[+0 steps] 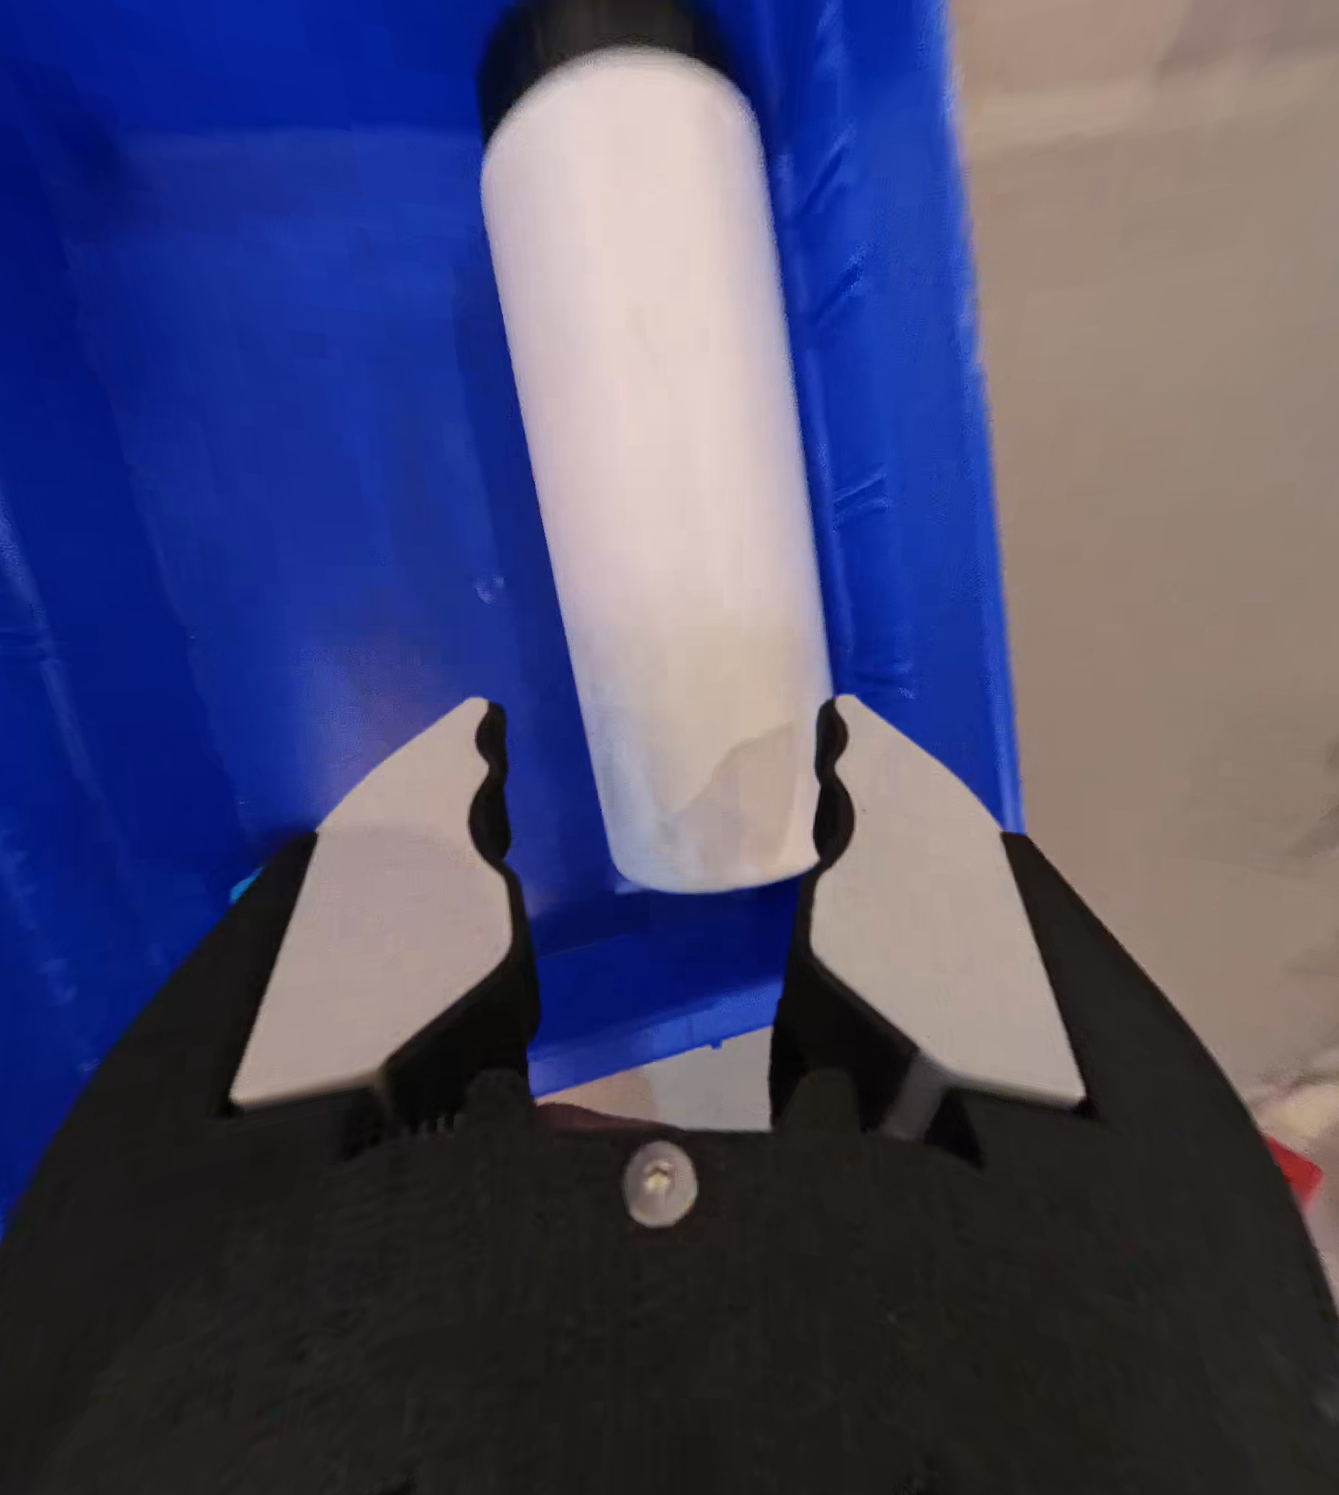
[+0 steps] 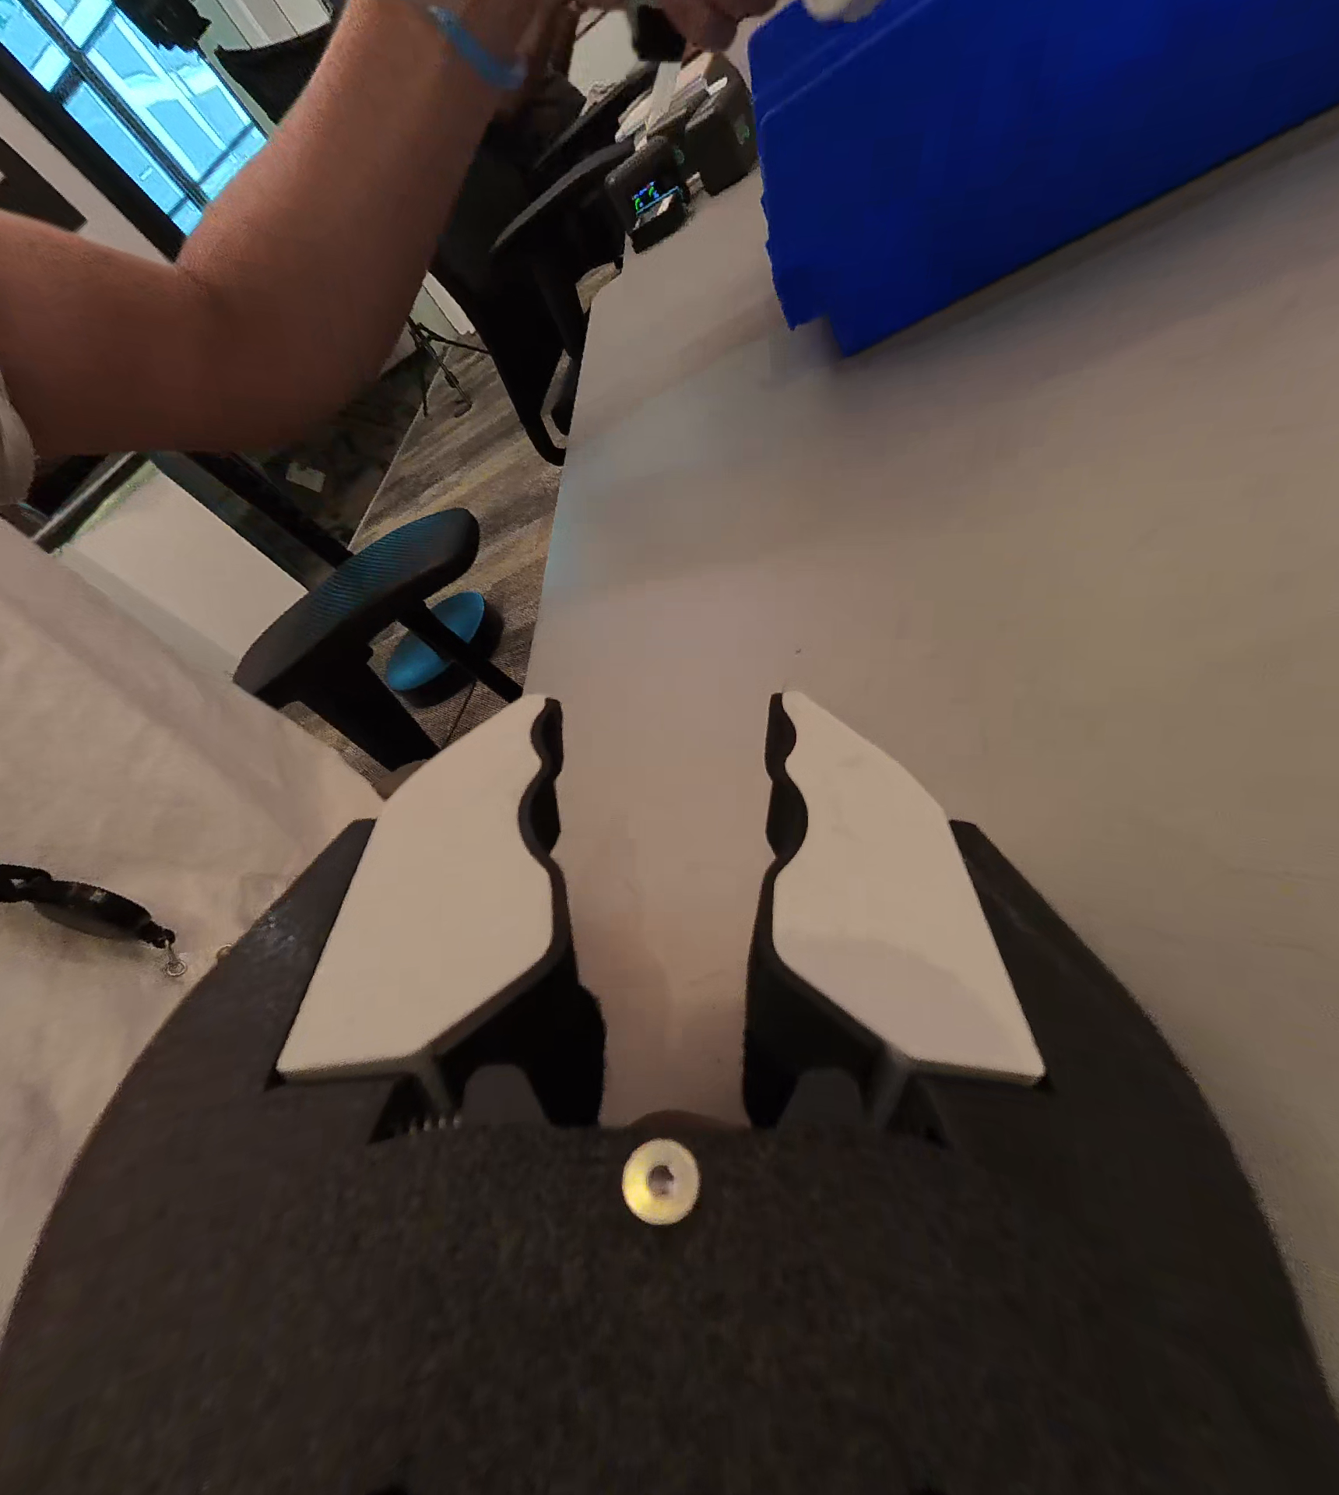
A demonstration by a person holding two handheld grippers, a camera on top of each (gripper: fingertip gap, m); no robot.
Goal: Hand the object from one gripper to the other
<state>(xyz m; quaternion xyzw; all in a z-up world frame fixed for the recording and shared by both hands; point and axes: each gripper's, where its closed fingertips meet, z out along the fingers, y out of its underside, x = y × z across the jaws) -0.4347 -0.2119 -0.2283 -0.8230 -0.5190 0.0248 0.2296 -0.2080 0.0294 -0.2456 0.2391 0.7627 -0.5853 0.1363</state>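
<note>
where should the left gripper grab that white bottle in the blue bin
Probably across the bare end of the white bottle, coming in along its length from that end. It lies on its side in the blue bin, black cap far off, and the open left gripper already straddles that end.

— Bin finish? — Blue bin (image 1: 246, 404): glossy moulded plastic. White bottle (image 1: 650, 453): smooth, matt. — Grippers? — Left gripper (image 1: 662, 777): rough black body, smooth pale fingers (image 1: 407, 930). Table (image 2: 1054, 647): matt grey.
</note>
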